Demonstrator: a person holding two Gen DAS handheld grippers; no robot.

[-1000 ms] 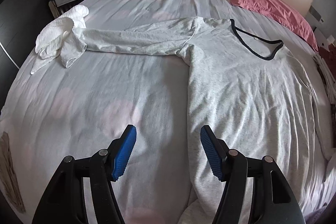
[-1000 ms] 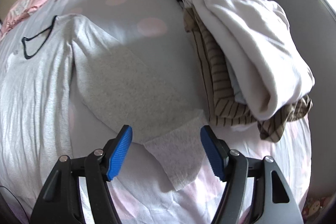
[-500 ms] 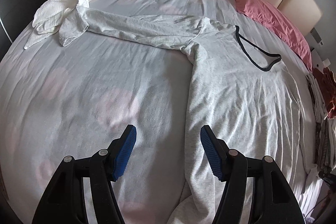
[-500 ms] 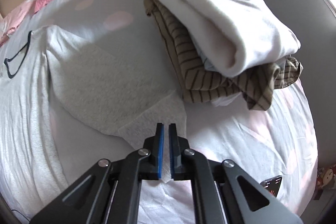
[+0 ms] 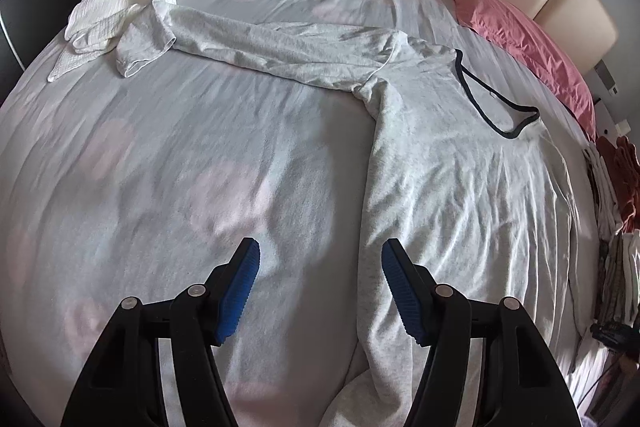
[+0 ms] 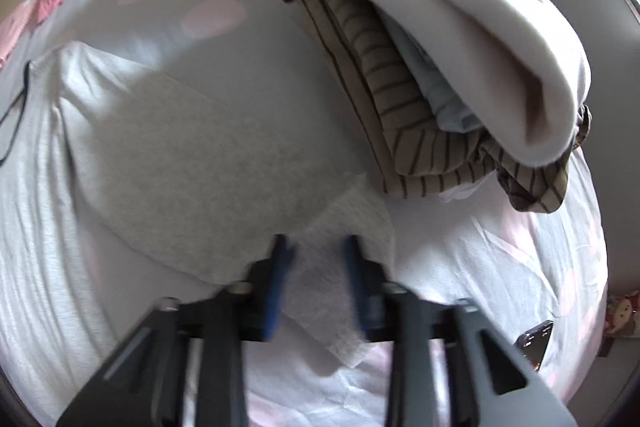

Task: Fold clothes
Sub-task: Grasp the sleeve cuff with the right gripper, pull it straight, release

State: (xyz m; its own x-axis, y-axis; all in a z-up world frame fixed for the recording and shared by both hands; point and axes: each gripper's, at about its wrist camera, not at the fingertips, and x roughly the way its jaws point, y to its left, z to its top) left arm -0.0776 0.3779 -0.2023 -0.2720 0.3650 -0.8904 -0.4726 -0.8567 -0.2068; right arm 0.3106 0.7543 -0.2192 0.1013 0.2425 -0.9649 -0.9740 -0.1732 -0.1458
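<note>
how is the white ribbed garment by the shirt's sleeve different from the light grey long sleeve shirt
The white ribbed garment is bunched in a small heap; the light grey long-sleeve shirt lies spread flat, one sleeve stretched out.

The shirt has dark neckline trim; the white garment shows none.

The shirt looks far larger.

Both lie on the bed sheet, touching at the cuff.

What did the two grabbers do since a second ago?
The right gripper dropped nearer the grey shirt's cuff, snapped shut, and its jaws are now opening again astride the cuff, which lies flat, unlifted. The left gripper stayed open above the bed, holding nothing.
</note>
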